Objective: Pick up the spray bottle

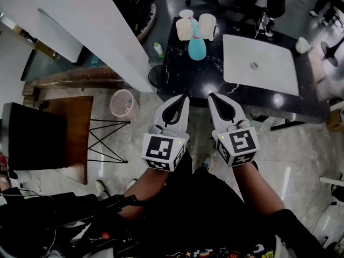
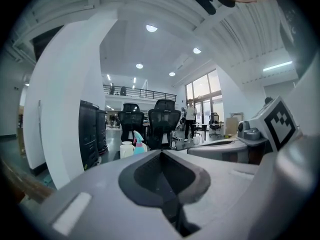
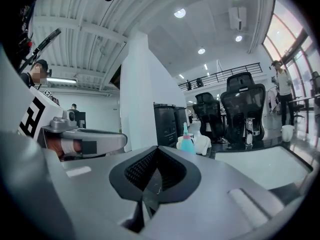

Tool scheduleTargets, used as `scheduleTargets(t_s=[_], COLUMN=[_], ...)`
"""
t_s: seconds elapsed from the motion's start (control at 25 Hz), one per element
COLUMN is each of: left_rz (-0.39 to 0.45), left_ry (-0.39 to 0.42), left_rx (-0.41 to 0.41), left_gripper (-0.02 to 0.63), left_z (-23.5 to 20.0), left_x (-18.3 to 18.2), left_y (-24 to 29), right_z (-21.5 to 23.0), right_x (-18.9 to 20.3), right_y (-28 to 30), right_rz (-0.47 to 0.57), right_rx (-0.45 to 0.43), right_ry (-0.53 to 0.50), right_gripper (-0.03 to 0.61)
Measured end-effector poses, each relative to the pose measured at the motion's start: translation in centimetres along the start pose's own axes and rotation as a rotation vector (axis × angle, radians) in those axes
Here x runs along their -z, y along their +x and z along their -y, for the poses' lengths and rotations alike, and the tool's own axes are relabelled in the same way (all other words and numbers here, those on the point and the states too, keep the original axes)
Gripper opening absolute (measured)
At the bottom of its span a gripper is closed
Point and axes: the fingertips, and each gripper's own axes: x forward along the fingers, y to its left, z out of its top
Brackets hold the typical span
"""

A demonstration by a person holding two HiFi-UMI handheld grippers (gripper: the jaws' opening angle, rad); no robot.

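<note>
The spray bottle (image 1: 196, 46), teal with a pink-and-white head, stands upright on the far left of a black marble counter (image 1: 180, 77). It shows small and far off in the left gripper view (image 2: 138, 143) and the right gripper view (image 3: 187, 143). My left gripper (image 1: 184, 97) and right gripper (image 1: 211, 95) hover side by side at the counter's near edge, well short of the bottle. In their own views the left gripper (image 2: 161, 153) and the right gripper (image 3: 157, 148) have their tips together and hold nothing.
Two white jugs (image 1: 184, 29) (image 1: 207, 26) stand right behind the bottle. A white sink basin (image 1: 259, 63) with a tap (image 1: 263, 23) fills the counter's right. A white pillar (image 1: 80, 20), a pink bin (image 1: 124, 103) and a wooden table (image 1: 72, 128) lie left. Office chairs (image 2: 164, 126) stand beyond.
</note>
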Motion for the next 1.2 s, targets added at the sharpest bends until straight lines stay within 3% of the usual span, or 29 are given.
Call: scheduleTargets(t_s=[0.68,0.92,1.2], left_rz=[-0.055,-0.070,-0.081], left_ry=[-0.033,-0.039,-0.043], left_rx=[0.127,0.167,0.209], left_gripper=[0.000,0.000,0.000], left_z=[-12.8,-15.1,-16.5], left_x=[2.5,3.2,3.5], left_y=[11.6,14.4,17.1], right_z=[7.2,9.9,12.1], right_x=[0.6,0.7,1.0], right_y=[18.9,22.3,25.1], right_rz=[-0.019,-0.013,-0.019], right_rx=[0.170,0.256,0.289], right_ry=[-0.026,-0.029,-0.045], right_gripper=[0.097,0.163,0.241])
